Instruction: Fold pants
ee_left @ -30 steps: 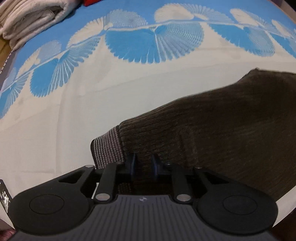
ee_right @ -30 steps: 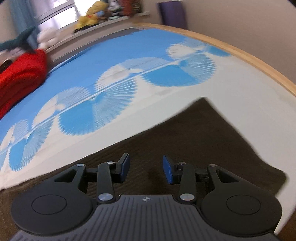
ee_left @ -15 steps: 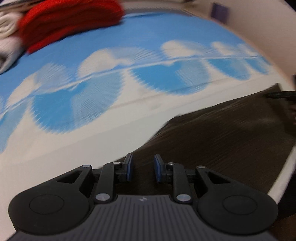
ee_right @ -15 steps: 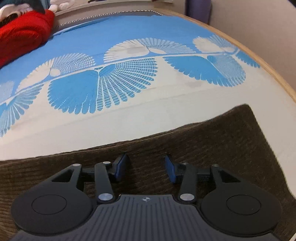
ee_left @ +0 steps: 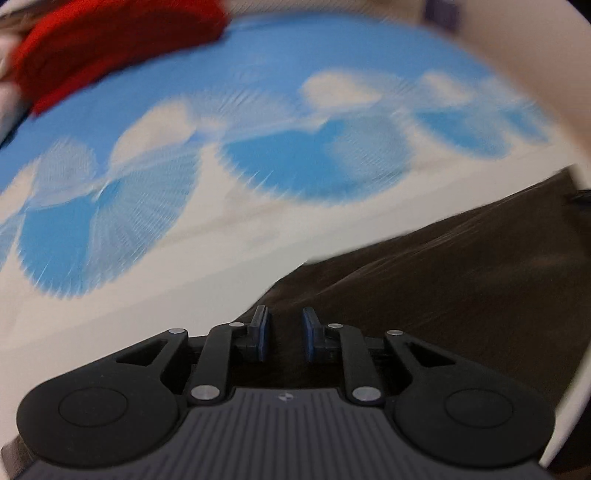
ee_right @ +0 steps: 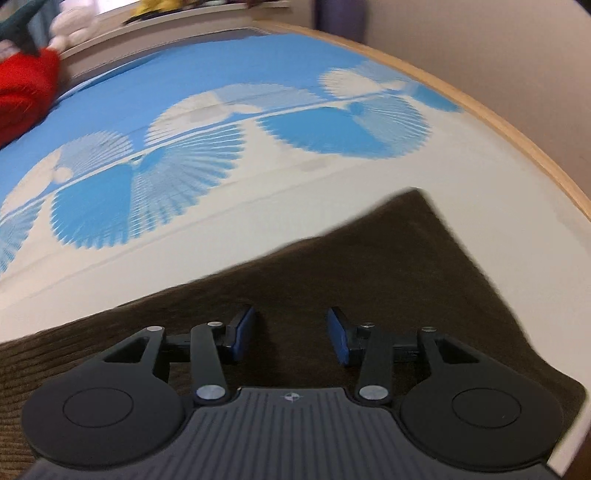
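The dark brown corduroy pants point(ee_left: 443, 280) lie flat on a bed sheet with a blue and cream fan pattern point(ee_left: 295, 155). My left gripper point(ee_left: 284, 334) hovers over the pants near their left edge, with a gap between its blue pads and nothing in it. The pants also show in the right wrist view point(ee_right: 369, 273), with one corner pointing toward the far right. My right gripper point(ee_right: 291, 332) is over them, wide open and empty. The left wrist view is blurred.
A red folded cloth point(ee_left: 110, 40) lies at the far left of the bed and also shows in the right wrist view point(ee_right: 22, 96). The bed's wooden edge point(ee_right: 498, 122) curves along the right, with a beige wall beyond. Stuffed toys point(ee_right: 74, 26) sit on a ledge at the back.
My left gripper has let go of the pants cuff, opened and swung right. My right gripper has stayed open over the pants and shifted slightly.
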Action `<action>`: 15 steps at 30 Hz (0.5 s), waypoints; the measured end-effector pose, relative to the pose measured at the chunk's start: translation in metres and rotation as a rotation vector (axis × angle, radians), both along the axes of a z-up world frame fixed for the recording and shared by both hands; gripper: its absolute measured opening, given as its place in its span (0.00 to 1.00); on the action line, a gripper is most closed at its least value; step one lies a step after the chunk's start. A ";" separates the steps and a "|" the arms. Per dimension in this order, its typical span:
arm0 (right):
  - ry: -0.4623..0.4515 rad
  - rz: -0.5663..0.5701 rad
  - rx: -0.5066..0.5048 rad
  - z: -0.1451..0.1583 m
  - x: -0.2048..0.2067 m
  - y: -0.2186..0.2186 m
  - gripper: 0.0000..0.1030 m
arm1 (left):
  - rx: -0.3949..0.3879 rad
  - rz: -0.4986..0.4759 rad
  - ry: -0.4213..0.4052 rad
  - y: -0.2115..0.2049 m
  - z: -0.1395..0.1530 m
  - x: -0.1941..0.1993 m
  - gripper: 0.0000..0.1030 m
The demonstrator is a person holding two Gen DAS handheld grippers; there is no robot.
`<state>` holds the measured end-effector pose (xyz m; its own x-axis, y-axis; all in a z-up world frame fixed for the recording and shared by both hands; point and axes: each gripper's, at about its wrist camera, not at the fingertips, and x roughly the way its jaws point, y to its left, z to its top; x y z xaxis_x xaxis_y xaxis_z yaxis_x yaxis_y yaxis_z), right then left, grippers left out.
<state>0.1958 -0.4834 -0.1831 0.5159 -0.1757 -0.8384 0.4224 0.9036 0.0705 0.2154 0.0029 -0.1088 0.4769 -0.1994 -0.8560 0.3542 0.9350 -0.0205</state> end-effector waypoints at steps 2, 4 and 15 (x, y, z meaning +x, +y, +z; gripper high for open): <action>-0.007 -0.050 0.025 0.005 -0.013 -0.018 0.43 | -0.071 -0.053 0.011 -0.009 0.002 -0.003 0.19; -0.013 -0.095 0.047 0.010 -0.026 -0.033 0.43 | -0.100 -0.081 0.026 -0.019 -0.005 -0.001 0.19; -0.009 -0.369 0.202 0.007 -0.133 -0.123 0.25 | 0.067 -0.056 -0.013 -0.057 -0.007 -0.020 0.13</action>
<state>0.0629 -0.6067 -0.1762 0.4562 -0.1828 -0.8709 0.7140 0.6593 0.2357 0.1952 -0.0542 -0.1157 0.4780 -0.1683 -0.8621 0.4061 0.9126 0.0469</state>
